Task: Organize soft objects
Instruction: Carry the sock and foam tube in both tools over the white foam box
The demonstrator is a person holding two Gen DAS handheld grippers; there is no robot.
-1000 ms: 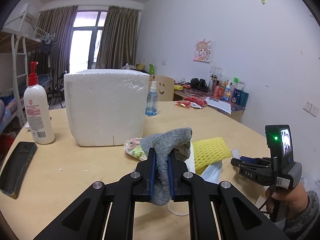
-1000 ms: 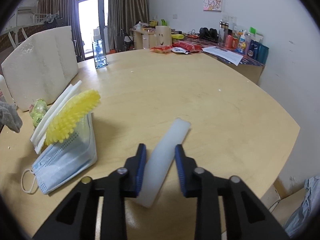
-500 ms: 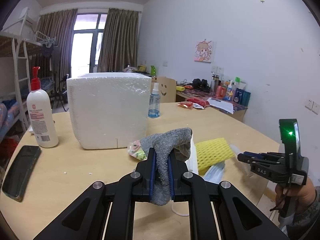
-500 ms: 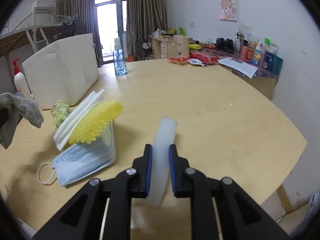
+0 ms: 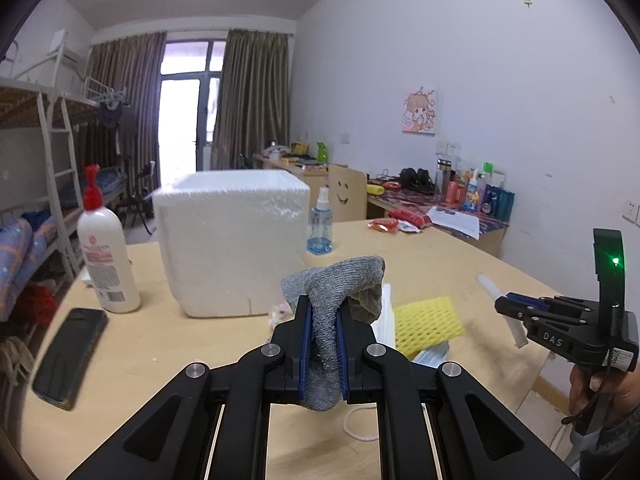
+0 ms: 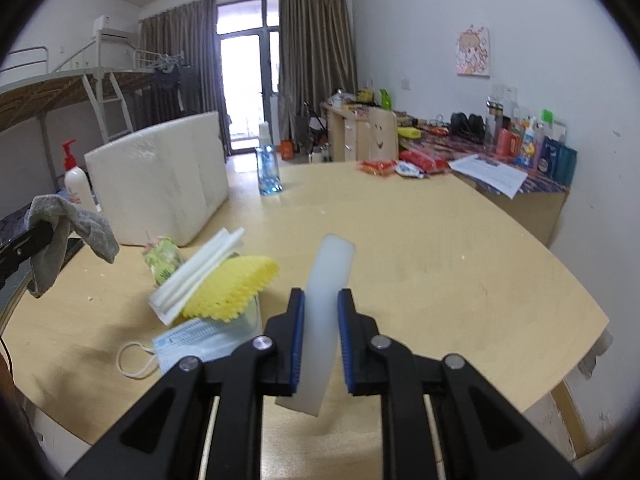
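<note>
My left gripper (image 5: 323, 320) is shut on a grey sock (image 5: 334, 280) and holds it above the round wooden table; the sock also shows at the left of the right wrist view (image 6: 68, 224). My right gripper (image 6: 321, 308) is shut on a white foam strip (image 6: 328, 292), lifted off the table; the gripper also shows at the right of the left wrist view (image 5: 508, 306). An open white foam box (image 5: 232, 240) stands ahead of the left gripper. A yellow foam net (image 6: 232, 284), white foam sheets (image 6: 200, 270), a blue face mask (image 6: 196, 340) and a small patterned soft item (image 6: 162, 258) lie piled between the grippers.
A white lotion bottle with a red pump (image 5: 106, 256) and a black phone (image 5: 70, 356) are on the table's left. A blue spray bottle (image 5: 320, 224) stands behind the box. Snack packets (image 6: 400, 166) lie far back. A cluttered desk (image 6: 512, 152) lines the right wall.
Both grippers have risen, the left with the sock, the right with the foam strip. The right gripper closed on the strip and lifted it off the table.
</note>
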